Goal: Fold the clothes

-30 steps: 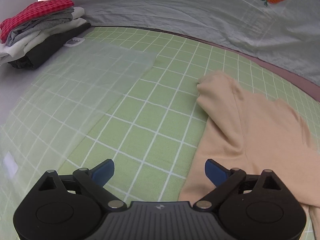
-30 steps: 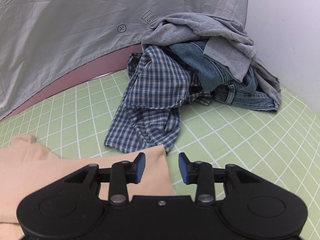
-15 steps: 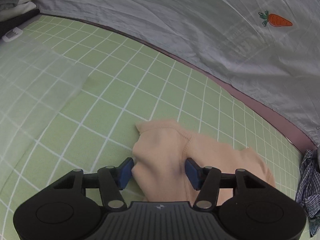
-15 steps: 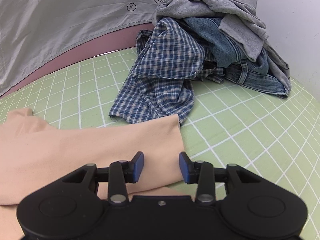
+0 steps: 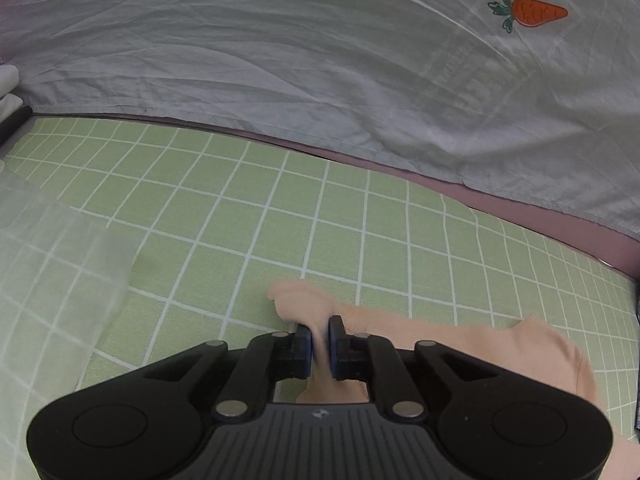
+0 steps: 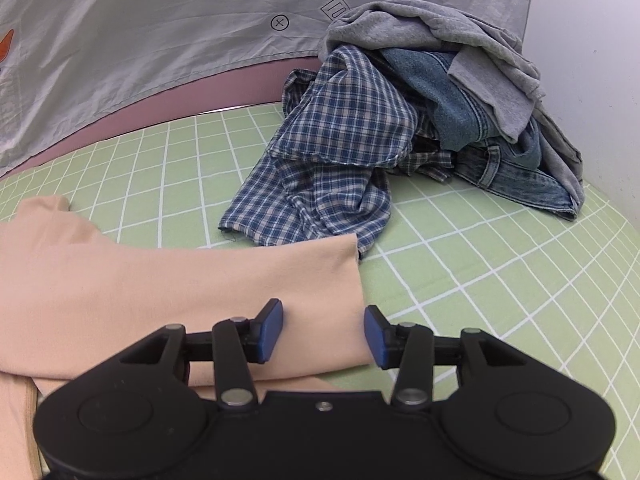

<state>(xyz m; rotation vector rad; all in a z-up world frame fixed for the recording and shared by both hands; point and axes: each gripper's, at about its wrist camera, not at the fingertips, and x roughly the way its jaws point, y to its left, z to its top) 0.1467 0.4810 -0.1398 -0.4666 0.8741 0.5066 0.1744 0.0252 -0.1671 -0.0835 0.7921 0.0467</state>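
Left gripper jaws newly clamped on one peach garment; right gripper jaws wide, empty.

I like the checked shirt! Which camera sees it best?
The right wrist view: the checked shirt lies in full sight, heaped against jeans. The left wrist view shows only a dark sliver at its right edge, too little to tell.

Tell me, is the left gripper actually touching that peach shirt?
Touching. In the left wrist view, the left gripper is shut on a bunched fold of the peach shirt, fabric pinched between its pads.
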